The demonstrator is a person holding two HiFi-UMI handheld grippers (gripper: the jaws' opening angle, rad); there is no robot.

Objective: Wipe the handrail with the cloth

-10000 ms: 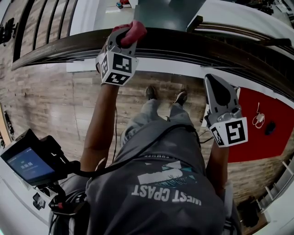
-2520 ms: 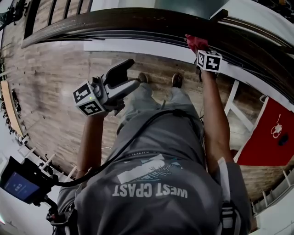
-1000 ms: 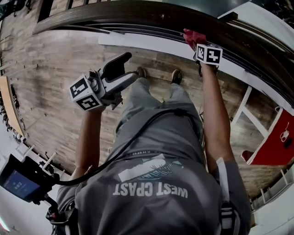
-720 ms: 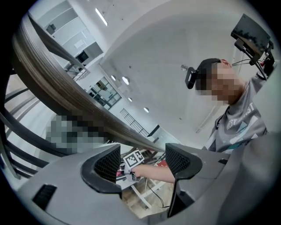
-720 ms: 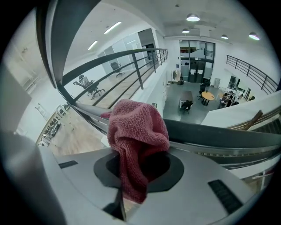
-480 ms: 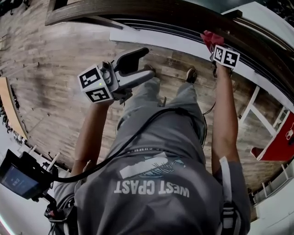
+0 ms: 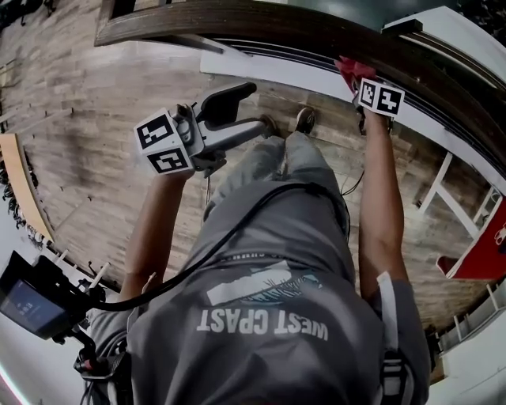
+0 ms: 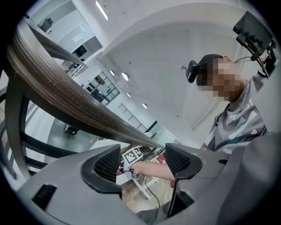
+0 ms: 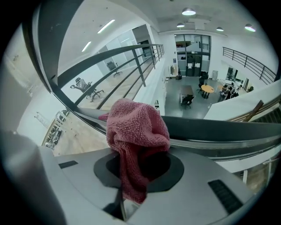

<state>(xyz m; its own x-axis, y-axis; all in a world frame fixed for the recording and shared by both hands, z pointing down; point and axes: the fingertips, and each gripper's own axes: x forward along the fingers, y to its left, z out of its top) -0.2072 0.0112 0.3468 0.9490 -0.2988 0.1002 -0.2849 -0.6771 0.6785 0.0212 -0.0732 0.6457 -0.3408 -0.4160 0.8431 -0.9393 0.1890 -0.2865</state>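
- The right gripper (image 9: 139,165) is clenched on the cloth (image 9: 136,127), a pink wad that bulges out past the jaws.
- The cloth sits against the top edge of the handrail (image 7: 261,20), on its right-hand stretch in the head view.
- The left gripper (image 8: 142,160) is released, its jaws apart with nothing between them. It hangs below the rail and touches nothing.
- Progress: the wipe looks under way, with cloth on wood. No frame shows which stretches are already clean (the dark wood shows no streak or wet mark), so the share done cannot be judged.
- Left to do, probably: the long run of rail to the left, and whatever lies past the cloth to the right.
- Count: one cloth, one handrail with thinner bars (image 7: 316,59) under it, two grippers, one person.
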